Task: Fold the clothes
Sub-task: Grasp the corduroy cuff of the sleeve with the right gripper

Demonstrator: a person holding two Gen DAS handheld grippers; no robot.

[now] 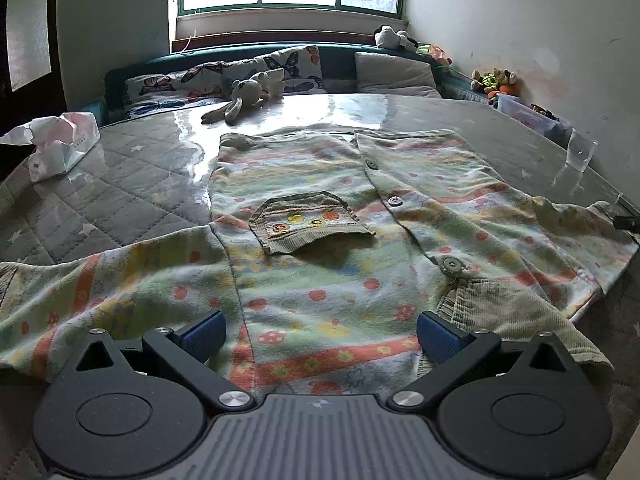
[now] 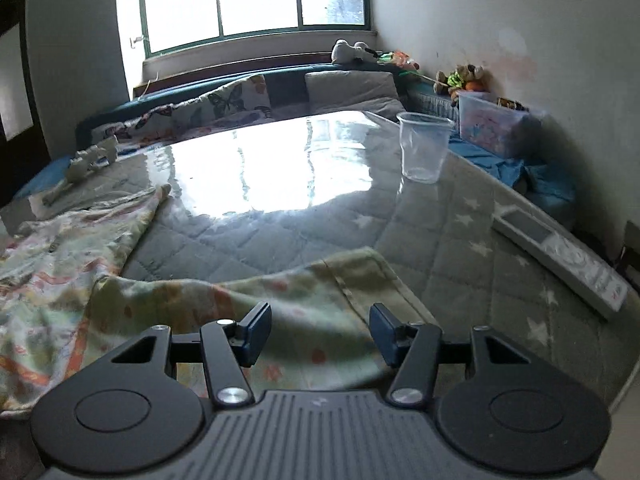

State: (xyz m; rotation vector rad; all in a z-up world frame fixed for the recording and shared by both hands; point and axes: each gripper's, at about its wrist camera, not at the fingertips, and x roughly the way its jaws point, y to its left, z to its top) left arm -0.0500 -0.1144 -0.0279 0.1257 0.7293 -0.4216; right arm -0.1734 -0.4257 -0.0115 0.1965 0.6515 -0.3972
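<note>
Left wrist view, left gripper [image 1: 320, 334] spread wide above the shirt [image 1: 328, 240], holding nothing, shirt flat on the worktop [image 1: 120, 176], right wrist view, right gripper [image 2: 320, 334] jaws apart over a sleeve [image 2: 280, 300], empty, cup [image 2: 424, 146] beyond

Black gripper [image 1: 321, 336] — blue pads [image 1: 205, 334]
</note>
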